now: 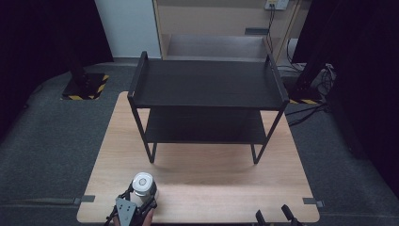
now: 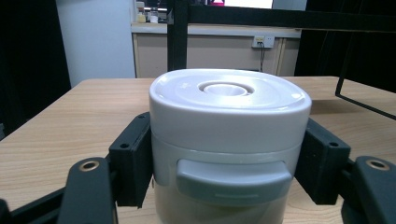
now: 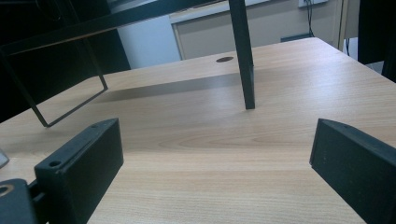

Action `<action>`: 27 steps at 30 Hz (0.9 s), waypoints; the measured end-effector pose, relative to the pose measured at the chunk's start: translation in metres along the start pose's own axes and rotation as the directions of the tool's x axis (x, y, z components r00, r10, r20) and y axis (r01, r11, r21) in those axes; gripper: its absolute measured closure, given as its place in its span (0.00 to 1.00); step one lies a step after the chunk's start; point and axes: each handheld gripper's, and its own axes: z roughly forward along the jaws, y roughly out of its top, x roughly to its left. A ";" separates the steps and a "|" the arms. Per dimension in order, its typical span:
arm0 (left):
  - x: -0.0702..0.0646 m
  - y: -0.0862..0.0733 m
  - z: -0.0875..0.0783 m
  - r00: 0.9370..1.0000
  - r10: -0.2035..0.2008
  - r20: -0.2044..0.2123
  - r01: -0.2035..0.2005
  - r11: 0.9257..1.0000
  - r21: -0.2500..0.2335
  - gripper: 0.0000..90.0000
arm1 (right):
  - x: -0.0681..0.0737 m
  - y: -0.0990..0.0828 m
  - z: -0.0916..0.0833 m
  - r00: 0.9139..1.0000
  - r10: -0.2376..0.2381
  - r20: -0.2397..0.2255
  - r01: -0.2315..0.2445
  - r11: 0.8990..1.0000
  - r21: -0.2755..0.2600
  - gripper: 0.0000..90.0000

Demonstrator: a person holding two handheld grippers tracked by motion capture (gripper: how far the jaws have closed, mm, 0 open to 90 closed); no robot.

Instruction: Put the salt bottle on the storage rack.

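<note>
wooden table point(image 1: 197, 183) spread wide ahead of both tools, bare grain on every side. black two-tier shelf point(image 1: 207, 89) standing well ahead of them toward the far edge, both tiers vacant, thin legs planted clear of the working strip; likely set there as the drop-off, judging by the free decks. white lidded canister point(image 2: 229, 135) upright at the table's near left corner, lodged between the left gripper point(image 1: 134, 200) jaws, pads pressed flat against its two sides just under the lid rim, grey latch tab facing back toward the camera. clamped, then, on the canister; low hold under the lid probably chosen so the rim cannot slip down through the pads. right gripper point(image 3: 215, 154) idle at the near right edge, jaws spread wide, nothing between them, only bare wood and one shelf leg point(image 3: 243, 56) beyond. plenty of open table between canister and shelf for a straight carry forward. near edge close behind the left tool, so little margin backward. top tier's raised side rails worth clearing on the way in.
</note>
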 end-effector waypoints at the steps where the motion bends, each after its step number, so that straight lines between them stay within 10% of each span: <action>1: 0.000 0.000 0.000 1.000 0.000 0.000 0.000 1.000 0.000 0.34 | 0.000 0.000 0.000 1.000 0.000 0.000 0.000 1.000 0.001 0.03; 11: 0.002 0.015 -0.004 1.000 -0.006 0.028 0.006 1.000 0.012 0.34 | 0.002 0.003 0.002 1.000 -0.026 -0.017 0.026 1.000 0.003 0.03; 27: -0.018 0.097 -0.009 0.996 -0.007 0.084 0.012 0.998 -0.064 0.34 | 0.003 0.010 0.005 0.999 -0.032 -0.022 0.032 0.999 -0.024 0.03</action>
